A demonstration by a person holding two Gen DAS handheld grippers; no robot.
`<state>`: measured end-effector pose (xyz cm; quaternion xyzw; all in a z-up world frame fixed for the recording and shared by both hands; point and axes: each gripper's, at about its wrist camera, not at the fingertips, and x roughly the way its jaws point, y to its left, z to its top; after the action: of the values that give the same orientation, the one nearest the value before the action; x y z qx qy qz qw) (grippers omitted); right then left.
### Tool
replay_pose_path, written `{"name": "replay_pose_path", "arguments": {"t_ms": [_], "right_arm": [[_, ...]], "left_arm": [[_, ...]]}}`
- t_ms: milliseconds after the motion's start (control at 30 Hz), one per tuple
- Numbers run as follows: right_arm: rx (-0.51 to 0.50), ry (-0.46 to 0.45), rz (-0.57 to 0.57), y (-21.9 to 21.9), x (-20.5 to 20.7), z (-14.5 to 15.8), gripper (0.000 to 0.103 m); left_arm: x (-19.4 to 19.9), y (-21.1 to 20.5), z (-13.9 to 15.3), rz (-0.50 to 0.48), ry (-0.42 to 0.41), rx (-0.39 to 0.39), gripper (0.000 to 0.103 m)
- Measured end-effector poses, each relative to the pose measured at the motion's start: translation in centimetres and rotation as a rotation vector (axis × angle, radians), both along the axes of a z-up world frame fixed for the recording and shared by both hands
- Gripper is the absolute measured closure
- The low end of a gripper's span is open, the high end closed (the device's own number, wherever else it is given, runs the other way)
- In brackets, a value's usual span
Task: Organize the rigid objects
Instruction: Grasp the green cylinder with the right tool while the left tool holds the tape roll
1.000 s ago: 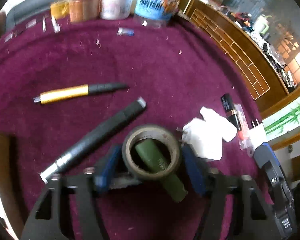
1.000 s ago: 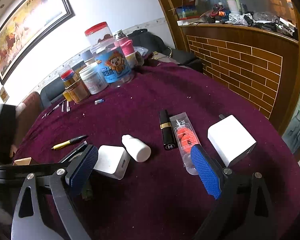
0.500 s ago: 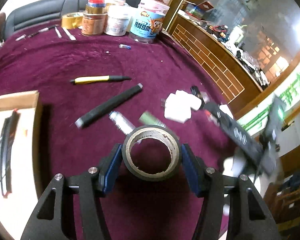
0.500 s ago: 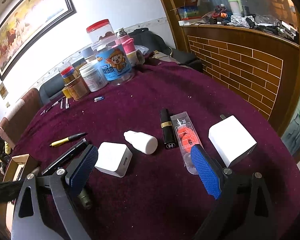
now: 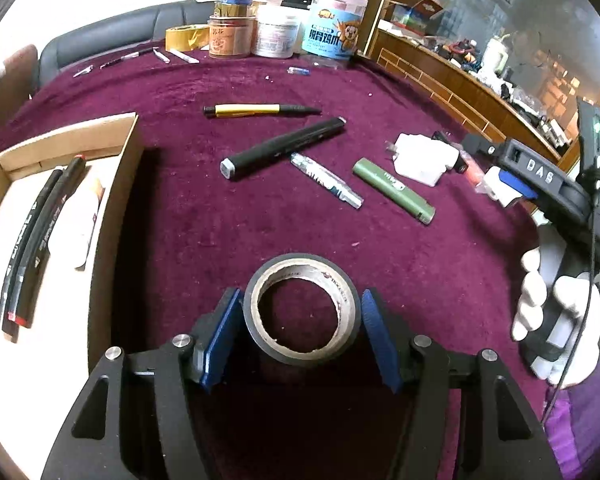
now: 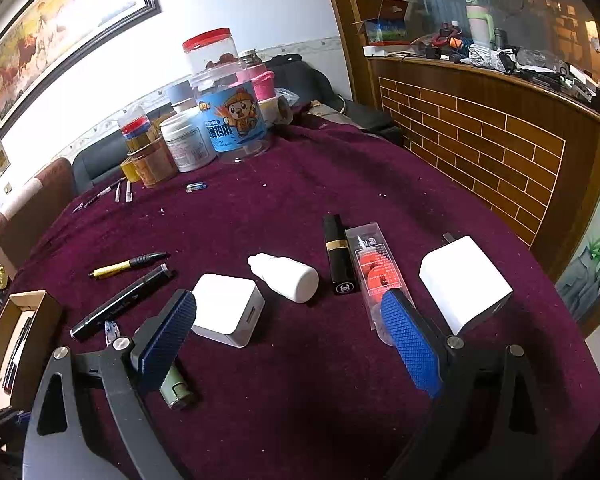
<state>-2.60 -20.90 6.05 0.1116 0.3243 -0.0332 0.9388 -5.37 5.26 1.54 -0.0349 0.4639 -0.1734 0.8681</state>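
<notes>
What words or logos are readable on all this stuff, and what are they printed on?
"DAS": raised letters on the right gripper body.
Interlocked double-C logo: end cap of the black lipstick.
Chinese characters on the blue jar: too blurred to quote.
Print on the white tub, green lighter and tape roll: too small to read.
</notes>
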Motion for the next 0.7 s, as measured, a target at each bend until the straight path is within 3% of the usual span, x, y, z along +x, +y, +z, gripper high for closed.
{"name": "replay_pose_path", "arguments": {"t_ms": [100, 133, 700], "right_arm": [[-0.017, 0.001, -0.004, 0.3, -0.1, 0.0, 0.009], [-0.026, 0.003, -0.007, 0.4, -0.1, 0.0, 0.009], [-0.11, -0.005, -0.077, 1.0, -0.4, 0.4, 0.009]], "left_arm": [[0.3, 1.8, -0.2, 0.008, 0.017, -0.132, 0.045], [0.4, 2.0, -0.2, 0.007, 0.019, -0.144, 0.045], [0.3, 2.1, -0.3, -0.001, 0.017, -0.164, 0.041]]}}
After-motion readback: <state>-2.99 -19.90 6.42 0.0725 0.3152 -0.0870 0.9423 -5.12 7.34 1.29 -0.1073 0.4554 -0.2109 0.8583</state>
